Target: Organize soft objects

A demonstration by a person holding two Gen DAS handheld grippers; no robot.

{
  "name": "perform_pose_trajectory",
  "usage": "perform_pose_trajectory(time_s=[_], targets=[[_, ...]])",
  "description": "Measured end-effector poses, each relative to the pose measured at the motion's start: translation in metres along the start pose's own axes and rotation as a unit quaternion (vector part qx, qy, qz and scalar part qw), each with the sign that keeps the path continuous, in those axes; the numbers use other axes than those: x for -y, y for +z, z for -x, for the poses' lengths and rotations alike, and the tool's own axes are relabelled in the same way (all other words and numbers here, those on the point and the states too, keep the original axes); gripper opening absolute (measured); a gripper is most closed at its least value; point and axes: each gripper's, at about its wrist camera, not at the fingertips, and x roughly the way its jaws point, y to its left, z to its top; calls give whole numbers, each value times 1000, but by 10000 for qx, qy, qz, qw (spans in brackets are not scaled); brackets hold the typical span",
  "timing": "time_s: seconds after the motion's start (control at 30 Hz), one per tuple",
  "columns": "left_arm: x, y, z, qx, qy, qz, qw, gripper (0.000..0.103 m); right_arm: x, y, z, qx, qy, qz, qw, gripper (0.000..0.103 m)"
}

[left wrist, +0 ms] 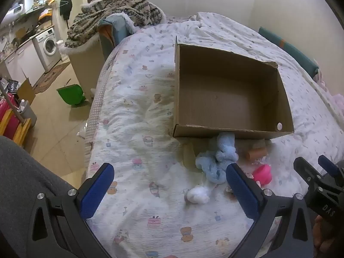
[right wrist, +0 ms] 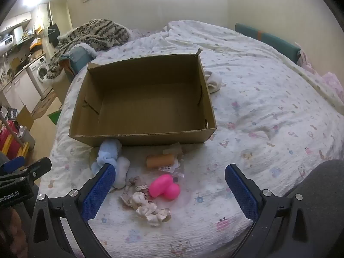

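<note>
An open, empty cardboard box [left wrist: 232, 94] [right wrist: 146, 101] stands on the bed. In front of it lie a light blue soft cloth toy [left wrist: 217, 157] [right wrist: 109, 152], a white fluffy ball [left wrist: 197, 194], a pink rounded toy [right wrist: 164, 188] [left wrist: 262, 172], an orange-brown cylinder [right wrist: 160, 160] [left wrist: 257, 152] and a cream frilly scrunchie [right wrist: 146, 206]. A white soft item [right wrist: 212, 80] lies right of the box. My left gripper [left wrist: 169, 185] is open above the sheet, near the blue toy. My right gripper [right wrist: 169, 185] is open and empty above the pink toy and scrunchie.
The bed has a white patterned sheet [right wrist: 268, 111]. A knitted blanket [left wrist: 116, 13] is heaped at its far left corner. Left of the bed are a tiled floor, a green bin [left wrist: 69, 94] and a washing machine [left wrist: 48, 45]. A teal headboard [right wrist: 266, 37] stands far right.
</note>
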Motion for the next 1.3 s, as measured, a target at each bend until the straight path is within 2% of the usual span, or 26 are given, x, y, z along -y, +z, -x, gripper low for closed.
perform_pose_trajectory(time_s=[1.3], targets=[[-1,-2,0,38,90,-30,9999,103,1,1,1,-20,-22,14,10000,103]])
